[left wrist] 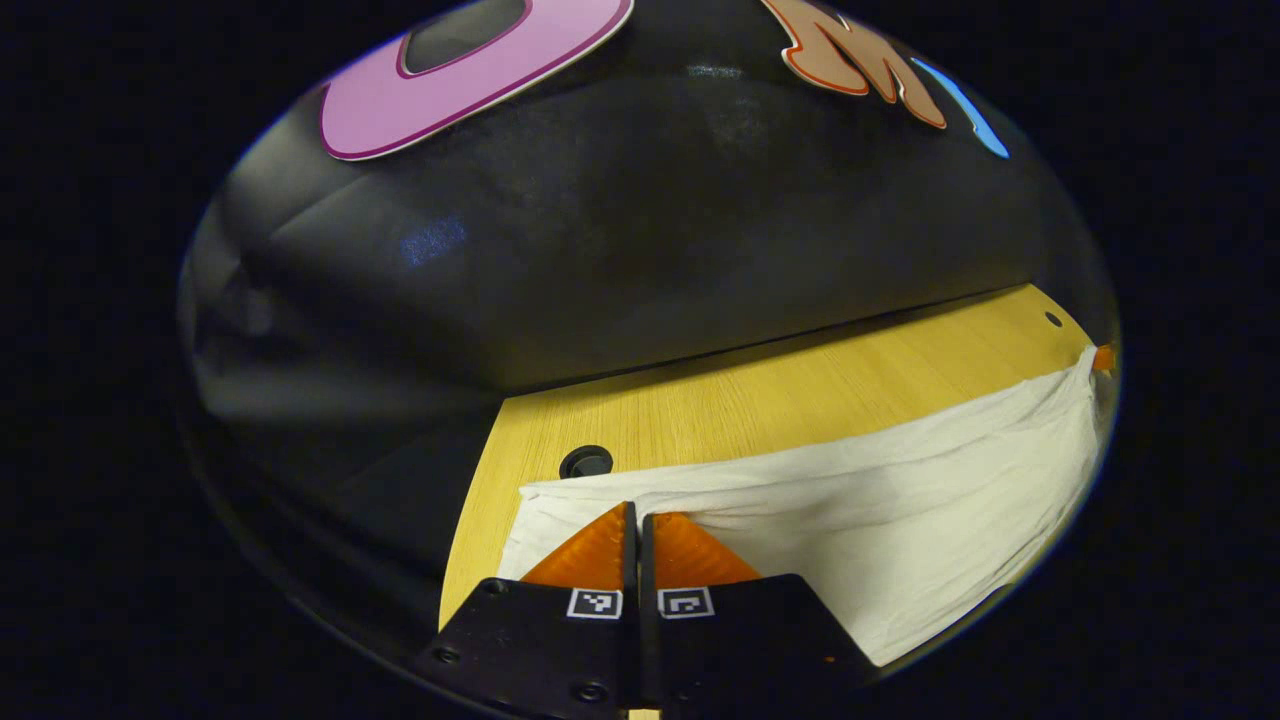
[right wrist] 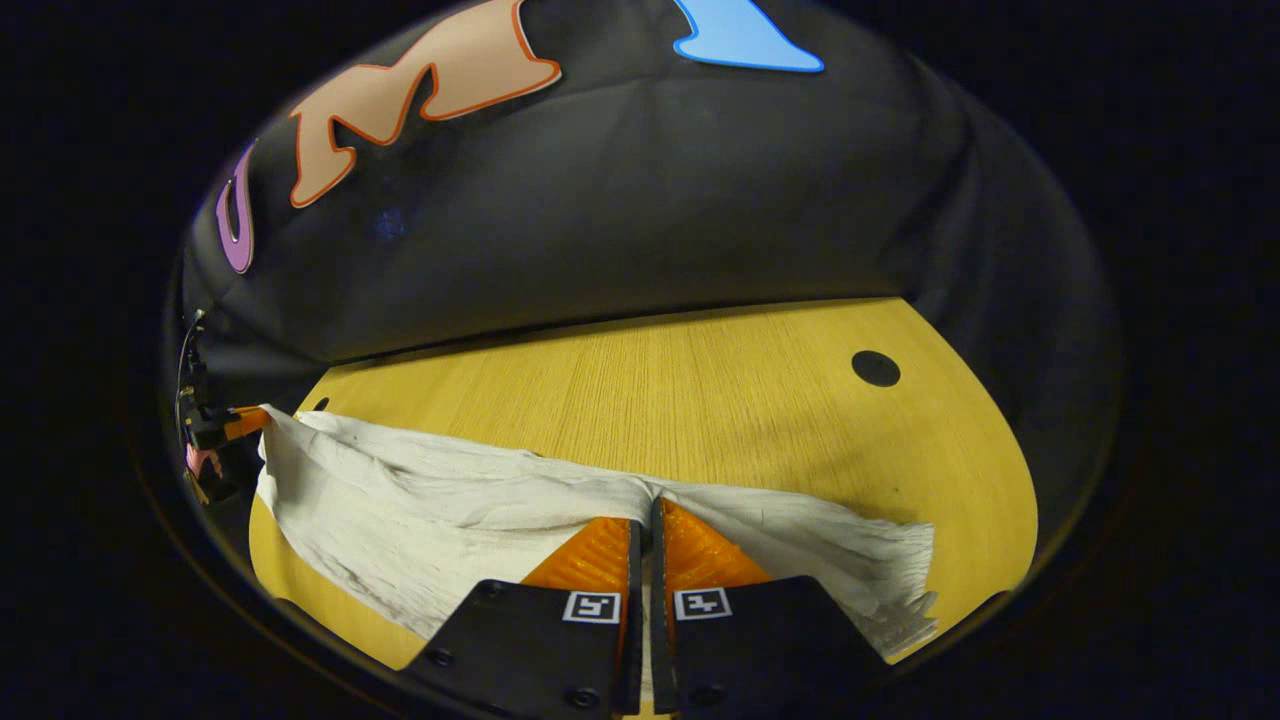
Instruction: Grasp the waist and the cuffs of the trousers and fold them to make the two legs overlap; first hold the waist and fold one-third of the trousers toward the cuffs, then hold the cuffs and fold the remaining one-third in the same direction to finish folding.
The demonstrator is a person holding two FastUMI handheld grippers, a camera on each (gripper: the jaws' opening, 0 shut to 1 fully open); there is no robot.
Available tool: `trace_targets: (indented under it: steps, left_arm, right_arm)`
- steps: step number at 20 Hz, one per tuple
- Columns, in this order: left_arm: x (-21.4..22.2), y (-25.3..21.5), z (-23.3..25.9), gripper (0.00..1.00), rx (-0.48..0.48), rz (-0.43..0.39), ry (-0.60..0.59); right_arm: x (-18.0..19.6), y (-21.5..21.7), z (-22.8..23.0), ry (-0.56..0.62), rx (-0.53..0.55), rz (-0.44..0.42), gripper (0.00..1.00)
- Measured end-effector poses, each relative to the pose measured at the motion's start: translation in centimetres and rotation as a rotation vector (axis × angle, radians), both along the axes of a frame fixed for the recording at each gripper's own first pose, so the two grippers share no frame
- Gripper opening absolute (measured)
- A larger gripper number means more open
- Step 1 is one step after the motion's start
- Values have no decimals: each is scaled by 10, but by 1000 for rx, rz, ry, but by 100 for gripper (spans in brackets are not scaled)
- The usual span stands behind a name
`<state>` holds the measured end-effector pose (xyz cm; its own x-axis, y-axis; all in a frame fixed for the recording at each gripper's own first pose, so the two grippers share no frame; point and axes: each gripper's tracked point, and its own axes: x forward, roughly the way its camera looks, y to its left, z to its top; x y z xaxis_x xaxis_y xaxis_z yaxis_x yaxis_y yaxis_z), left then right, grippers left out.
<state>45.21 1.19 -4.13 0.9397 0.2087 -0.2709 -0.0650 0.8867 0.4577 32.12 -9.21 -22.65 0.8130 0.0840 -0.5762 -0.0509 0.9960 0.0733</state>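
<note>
White trousers [left wrist: 900, 500] lie lengthwise on the wooden table [left wrist: 800, 390]. In the left gripper view my left gripper [left wrist: 638, 512] is shut on the cloth's far edge, close to its left corner. In the right gripper view my right gripper [right wrist: 648, 505] is shut on the far edge of the trousers [right wrist: 420, 510], near an end with a frayed hem [right wrist: 905, 600]. Between the two grippers the pinched edge is raised a little and runs as a taut line. The other gripper [right wrist: 215, 440] shows far left in the right gripper view, and at the far right edge [left wrist: 1102, 357] in the left gripper view.
The table [right wrist: 700, 400] has round dark holes [left wrist: 586, 462] [right wrist: 875, 368] in its top. Bare wood lies beyond the trousers up to the booth's black cloth wall [left wrist: 650, 250]. In the left gripper view the table's left edge [left wrist: 470, 520] runs close beside the gripper.
</note>
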Motion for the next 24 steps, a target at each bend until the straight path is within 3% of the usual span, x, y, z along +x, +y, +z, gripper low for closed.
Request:
trace_targets:
  steps: [5,6,7,8,10,13,15,16,18,20,21,24]
  left_arm:
    - [17,4,0,0,7,36,-65]
    - [15,4,0,0,1,41,-69]
    - [15,3,1,1,-19,37,-65]
    - [19,2,-5,5,-43,34,-62]
    - [12,-10,-2,41,-86,28,-76]
    - [-8,-26,20,97,-192,-17,-125]
    - [-29,-42,35,96,-297,-61,-164]
    - [-38,-45,41,97,-330,-69,-176]
    - [-56,-50,57,96,-376,-85,-210]
    - [-69,-50,71,96,-388,-96,-234]
    - [-72,-48,70,95,-383,-101,-238]
    - [-81,-49,71,96,-361,-112,-242]
  right_arm:
    - [7,-3,-20,23,51,0,13]
    - [7,-1,-15,11,61,11,13]
    - [4,-3,-7,-3,72,25,5]
    - [2,1,0,-11,79,36,50]
    - [-4,-3,10,-30,61,34,100]
    - [-23,-20,43,-74,67,9,96]
    - [-41,-36,63,-95,98,-27,96]
    - [-51,-47,70,-104,107,-50,91]
    - [-74,-73,77,-110,102,-98,96]
    - [-95,-100,71,-95,99,-159,91]
    - [-107,-110,65,-82,116,-188,96]
    - [-133,-133,39,-38,166,-271,96]
